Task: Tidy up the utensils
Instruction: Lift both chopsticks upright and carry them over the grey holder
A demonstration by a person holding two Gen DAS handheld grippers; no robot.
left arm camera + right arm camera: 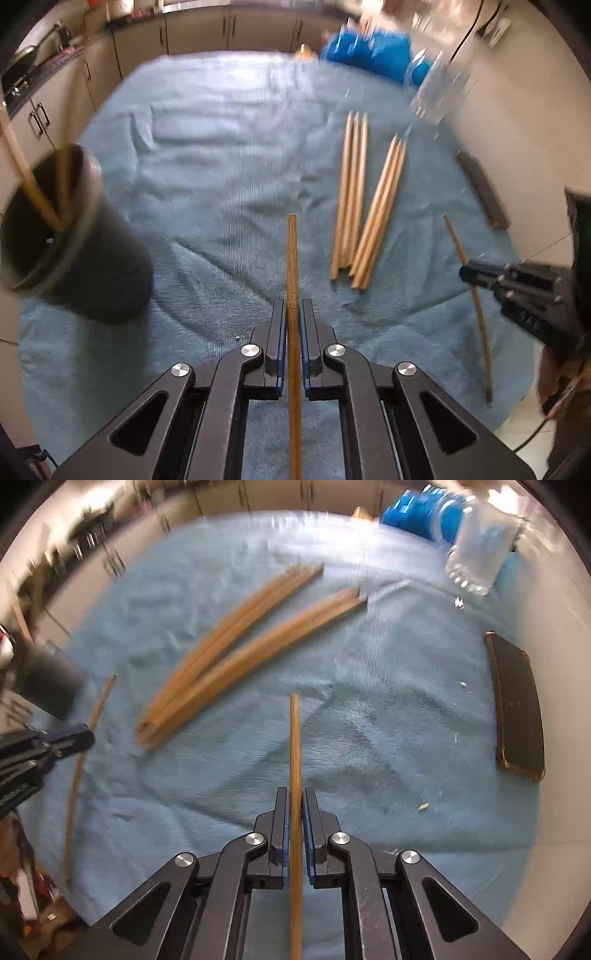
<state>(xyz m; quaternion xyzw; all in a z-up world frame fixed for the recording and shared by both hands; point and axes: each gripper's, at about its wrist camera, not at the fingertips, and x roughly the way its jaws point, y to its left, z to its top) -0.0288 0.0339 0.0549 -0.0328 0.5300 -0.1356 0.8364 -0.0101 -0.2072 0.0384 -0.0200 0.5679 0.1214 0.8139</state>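
Chopsticks are what this job is about, and they go in the cup. Most of the scene is a blue towel (221, 147) spread over the table. A dark cup (74, 236) stands on it at nine o'clock in the left view. It already has two pale chopsticks in the cup (40, 199), so I think the job has started but is not half done.

Six loose chopsticks (364, 206) still lie flat on the towel at about one o'clock in the left view, in two bunches of three, just beside each other. They are well apart from the cup.

Out at the far edge are a blurry clear jar (439, 88) and some blue things I cannot make out. A flat dark case (517, 709) lies at three o'clock in the right view.

The left gripper (294, 308) is squeezed narrow on a brown chopstick (293, 258), which sticks out ahead toward twelve o'clock. The right gripper (295, 797) is pinched tight on another brown chopstick (294, 746) the same way. Both sticks are off the towel, and I think the cup is where they go.
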